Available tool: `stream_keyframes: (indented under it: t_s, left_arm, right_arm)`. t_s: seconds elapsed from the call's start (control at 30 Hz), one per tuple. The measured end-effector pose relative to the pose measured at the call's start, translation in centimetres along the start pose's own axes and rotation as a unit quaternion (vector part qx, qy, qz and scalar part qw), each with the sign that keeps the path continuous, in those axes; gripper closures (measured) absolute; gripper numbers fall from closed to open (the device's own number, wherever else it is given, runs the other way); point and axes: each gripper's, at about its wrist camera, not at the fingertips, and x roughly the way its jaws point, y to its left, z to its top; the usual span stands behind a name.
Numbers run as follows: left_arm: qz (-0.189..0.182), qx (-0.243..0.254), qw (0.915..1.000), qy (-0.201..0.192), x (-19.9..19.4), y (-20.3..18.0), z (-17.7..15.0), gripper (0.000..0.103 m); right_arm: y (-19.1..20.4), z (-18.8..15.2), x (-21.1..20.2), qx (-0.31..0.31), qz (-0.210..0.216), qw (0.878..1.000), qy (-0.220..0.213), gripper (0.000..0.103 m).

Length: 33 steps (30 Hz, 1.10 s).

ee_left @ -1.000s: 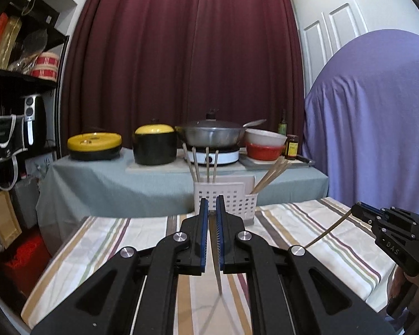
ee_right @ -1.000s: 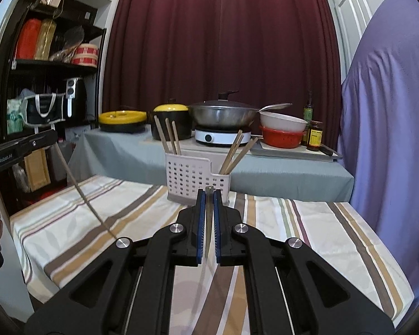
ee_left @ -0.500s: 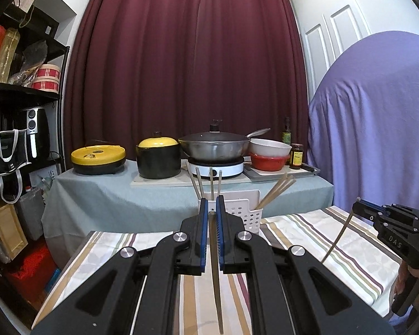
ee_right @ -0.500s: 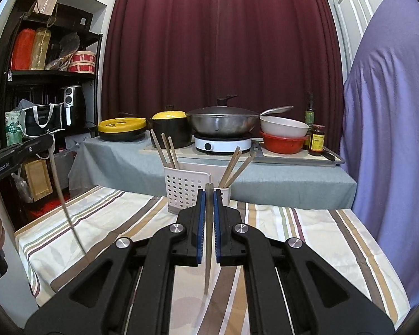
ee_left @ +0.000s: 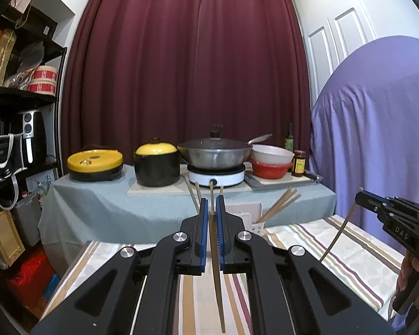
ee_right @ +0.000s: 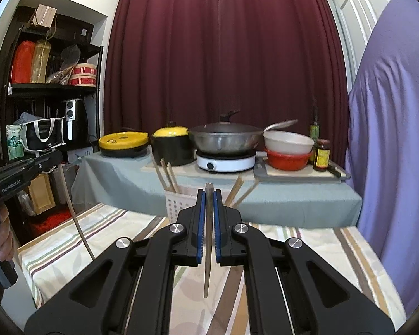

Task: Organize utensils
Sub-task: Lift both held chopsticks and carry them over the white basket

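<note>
My left gripper [ee_left: 211,204] is shut on a wooden chopstick [ee_left: 218,293] that hangs tip-down over the striped table [ee_left: 335,251]. My right gripper [ee_right: 208,195] is shut on a second chopstick [ee_right: 207,268], also pointing down. A white perforated utensil caddy [ee_right: 178,203] stands at the table's far edge, straight ahead of both grippers and partly hidden by their fingers. Several chopsticks [ee_left: 279,203] lean in it. Each view shows the other gripper at its side: the right gripper [ee_left: 360,196] and the left gripper [ee_right: 57,159], each with its chopstick dangling.
Behind the striped table stands a grey-clothed side table [ee_right: 293,195] with a yellow-lidded pot [ee_right: 171,145], a wok [ee_right: 226,139] on a white cooker, stacked bowls [ee_right: 289,150] and bottles. A dark shelf [ee_right: 42,89] is on the left, a purple-draped bulk [ee_left: 377,139] on the right.
Both grippers have risen with their chopsticks. The caddy sits lower in each view, and the dangling chopsticks have swung from a slant to nearly upright.
</note>
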Motion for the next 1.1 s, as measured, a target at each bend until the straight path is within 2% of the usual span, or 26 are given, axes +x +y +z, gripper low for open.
stream_keyframes:
  t_s: [0.67,1.1]
  left_arm:
    - [0.007,-0.011,0.9954,-0.095,4.4,0.0,6.8,0.097]
    - [0.017,-0.021,0.9925,-0.120,8.4,0.6,9.0,0.097]
  right_arm:
    - [-0.4,6.8,4.8,-0.024,0.000,0.996,-0.085,0.097]
    - [-1.5,8.2,9.3,-0.021,-0.004,0.996,-0.083,0.097]
